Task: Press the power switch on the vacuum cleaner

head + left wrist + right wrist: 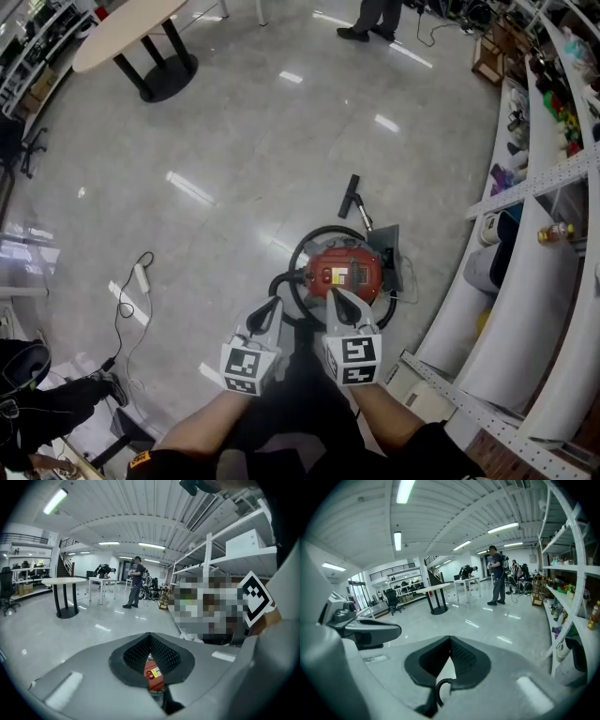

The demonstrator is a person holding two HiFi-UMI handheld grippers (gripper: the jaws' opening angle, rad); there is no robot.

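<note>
Approach. Left gripper (276, 303), right gripper (337, 293): jaws together, empty. Vacuum cleaner (348, 272) at 12 o'clock; next, lower 1 tip onto switch.

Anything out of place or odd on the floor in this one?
Nothing spilled or broken. The red vacuum cleaner has its black hose looped loosely around it, nozzle lying on the floor beyond. A white power strip trails cable across the floor at left.

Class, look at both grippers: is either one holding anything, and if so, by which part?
Nothing is held. The left gripper and the right gripper are both shut and empty, poised over the vacuum.
</note>
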